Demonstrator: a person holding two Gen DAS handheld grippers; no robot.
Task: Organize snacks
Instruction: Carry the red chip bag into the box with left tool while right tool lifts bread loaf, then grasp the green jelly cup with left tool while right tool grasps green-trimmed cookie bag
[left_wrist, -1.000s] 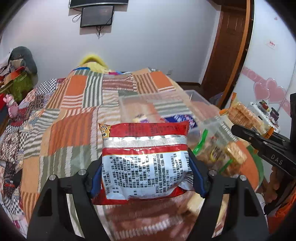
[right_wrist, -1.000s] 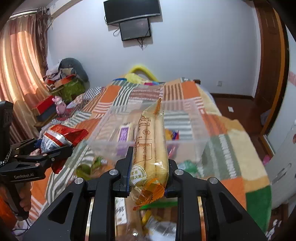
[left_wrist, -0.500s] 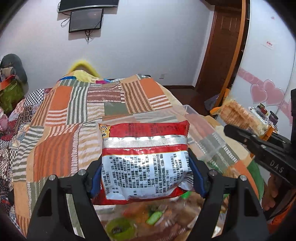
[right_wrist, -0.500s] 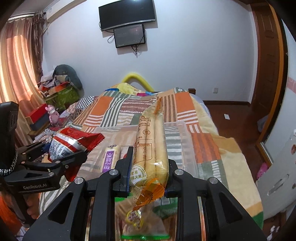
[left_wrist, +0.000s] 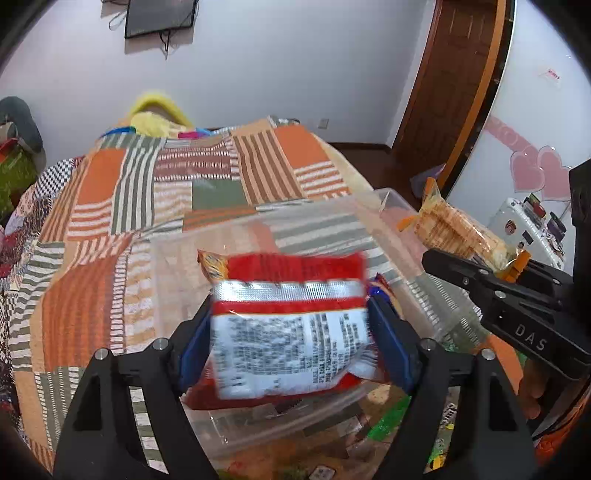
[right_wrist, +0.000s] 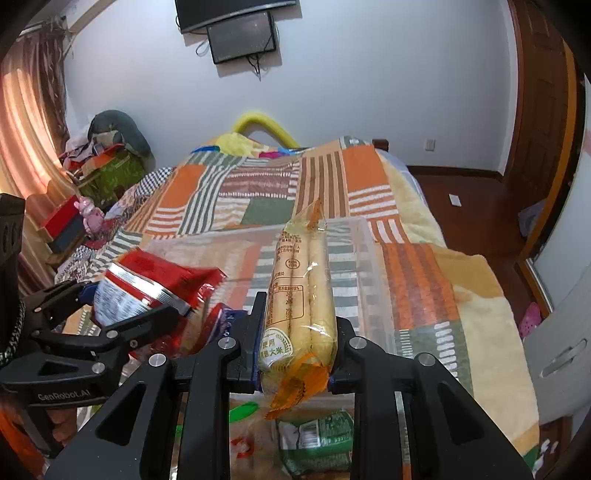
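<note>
Item one: red snack bag (left_wrist: 291, 325), blurred, between the blue pads of our left hand-held gripper (left_wrist: 295, 332), whose jaws have just been widening; whether they still pinch it we cannot tell

Item two: yellow rice-stick packet (right_wrist: 301, 299), clamped upright in our right hand-held gripper (right_wrist: 297, 350)

Both above the clear bin (right_wrist: 373, 273) on the bed (right_wrist: 424, 266)

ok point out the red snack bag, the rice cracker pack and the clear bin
red snack bag (left_wrist: 291, 332): left wrist view, white printed back panel
rice cracker pack (right_wrist: 301, 295): right wrist view, mid wrapper
clear bin (right_wrist: 365, 266): right wrist view, right wall
</note>
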